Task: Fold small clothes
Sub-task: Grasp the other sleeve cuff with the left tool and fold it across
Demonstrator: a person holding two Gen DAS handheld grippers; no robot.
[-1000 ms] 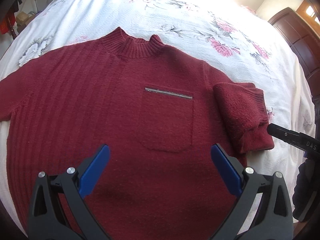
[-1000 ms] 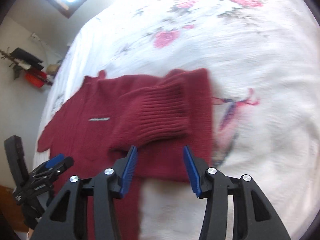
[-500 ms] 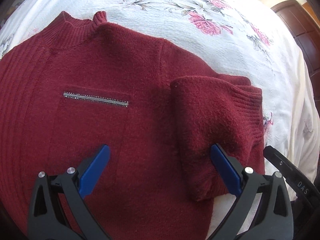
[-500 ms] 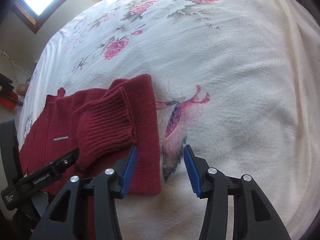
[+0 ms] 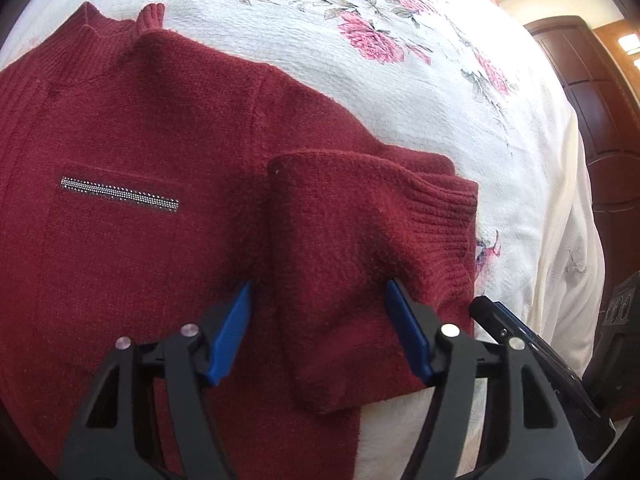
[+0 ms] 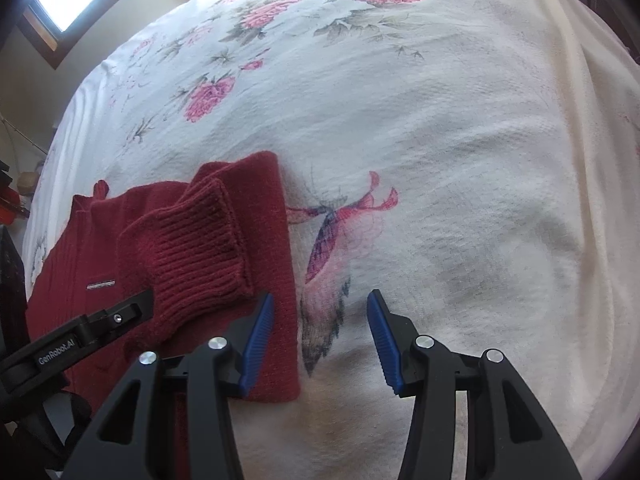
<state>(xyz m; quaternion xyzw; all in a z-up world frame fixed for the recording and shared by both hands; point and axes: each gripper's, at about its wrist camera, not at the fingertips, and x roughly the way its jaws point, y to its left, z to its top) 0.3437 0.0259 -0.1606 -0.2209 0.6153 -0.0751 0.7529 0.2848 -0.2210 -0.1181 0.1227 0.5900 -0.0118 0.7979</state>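
folded sleeve [image 5: 360,248] frame centre, long axis toward lens | left hand-held gripper [image 5: 318,320] spread, straddling it, nearer | right hand-held gripper [image 6: 320,336] spread, over bedspread [image 6: 460,160] beside sweater [image 6: 276,280] edge

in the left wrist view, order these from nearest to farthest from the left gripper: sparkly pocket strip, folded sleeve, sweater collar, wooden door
1. folded sleeve, lying between the open fingers of the left gripper
2. sparkly pocket strip, up and to the left on the chest
3. sweater collar, top left on the bedspread
4. wooden door, far right, beyond the bed
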